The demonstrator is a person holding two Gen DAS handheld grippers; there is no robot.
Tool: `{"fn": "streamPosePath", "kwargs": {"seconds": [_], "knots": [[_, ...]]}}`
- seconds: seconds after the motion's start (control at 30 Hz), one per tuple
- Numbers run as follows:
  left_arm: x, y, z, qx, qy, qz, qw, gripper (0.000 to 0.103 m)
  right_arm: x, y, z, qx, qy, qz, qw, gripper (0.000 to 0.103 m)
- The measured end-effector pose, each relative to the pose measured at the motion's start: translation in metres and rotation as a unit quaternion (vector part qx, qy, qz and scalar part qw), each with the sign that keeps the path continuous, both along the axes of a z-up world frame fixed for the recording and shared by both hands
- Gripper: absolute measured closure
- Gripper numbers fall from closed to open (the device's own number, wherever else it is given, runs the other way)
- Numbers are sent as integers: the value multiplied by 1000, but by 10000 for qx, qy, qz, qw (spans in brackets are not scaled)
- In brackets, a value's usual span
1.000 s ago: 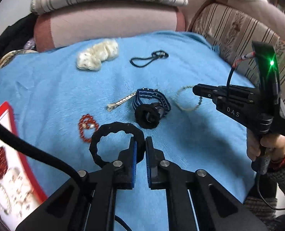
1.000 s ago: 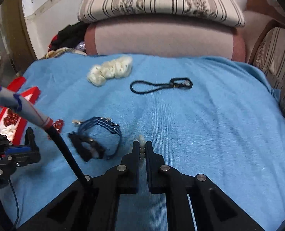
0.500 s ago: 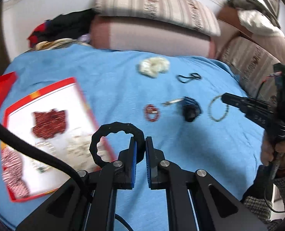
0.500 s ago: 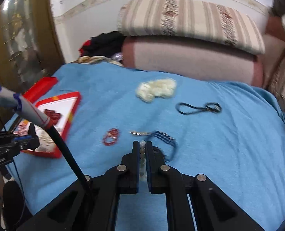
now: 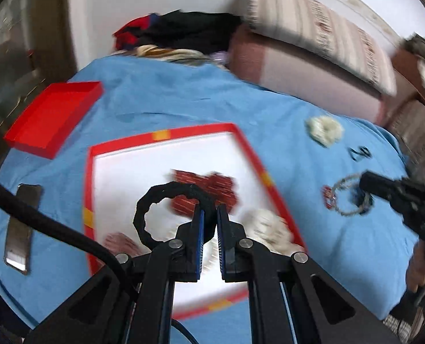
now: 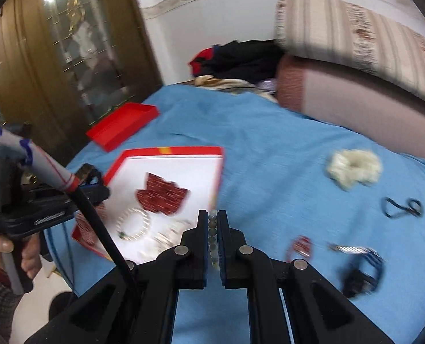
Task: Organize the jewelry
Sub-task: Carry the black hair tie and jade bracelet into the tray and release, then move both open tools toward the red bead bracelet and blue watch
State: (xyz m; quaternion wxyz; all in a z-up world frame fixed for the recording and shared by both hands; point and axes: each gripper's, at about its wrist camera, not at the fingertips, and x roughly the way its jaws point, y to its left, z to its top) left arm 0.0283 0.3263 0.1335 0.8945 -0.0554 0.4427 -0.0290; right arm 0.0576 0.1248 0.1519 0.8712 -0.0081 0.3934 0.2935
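Left gripper (image 5: 209, 215) pinched nearly closed on black scrunchie (image 5: 166, 212), lower centre, above red-rimmed tray (image 5: 252, 149). Right gripper (image 6: 212, 218) clamped tight on pale bead bracelet (image 6: 213, 238), bottom centre.

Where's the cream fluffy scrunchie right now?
Cream scrunchie lies on the blue blanket, right side of the right wrist view, just beyond the black cord loop.

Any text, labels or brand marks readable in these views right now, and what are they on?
None can be read.
White lettering on the side of the left gripper body, right wrist view: motion-blurred, unreadable.
The red-rimmed tray, the red lid and the phone: no text visible.
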Motion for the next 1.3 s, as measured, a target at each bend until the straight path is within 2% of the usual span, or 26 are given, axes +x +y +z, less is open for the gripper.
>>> {"fn": "streamPosePath", "kwargs": {"seconds": [0.23,0.43,0.6,0.7,0.8,0.83,0.87,0.93,0.97,1.0,1.07,1.23,1.3], "knots": [[50,60,-27,208,379,588,9973,95,50,81,-18,33,351,433,9984,97],[82,92,-52,159,591,905,9940,95,98,125,-45,112,758,344,9965,97],[99,105,-69,83,826,1041,9911,95,122,136,-66,-205,840,173,9961,97],[104,103,-74,85,867,1001,9912,94,131,135,-79,-479,852,94,9952,97],[105,98,-75,150,875,973,9913,94,137,128,-86,-534,913,29,9944,96],[106,97,-75,178,861,986,9912,93,138,126,-87,-540,947,9,9940,96],[106,96,-75,198,856,990,9912,88,138,125,-88,-547,961,-23,9939,96],[104,94,-73,215,826,998,9913,82,138,121,-89,-507,1021,-47,9935,92],[103,93,-71,234,818,1017,9912,78,137,121,-89,-510,1026,-42,9934,84],[102,93,-69,238,809,1036,9910,71,136,120,-87,-533,995,-45,9936,71],[99,94,-64,197,775,1108,9906,61,128,115,-80,-573,827,-64,9949,60],[82,96,-47,-121,674,1231,9900,59,114,93,-60,-407,689,-135,9967,60],[73,93,-40,-126,625,1272,9898,56,108,77,-51,-333,646,-237,9971,59]]}}
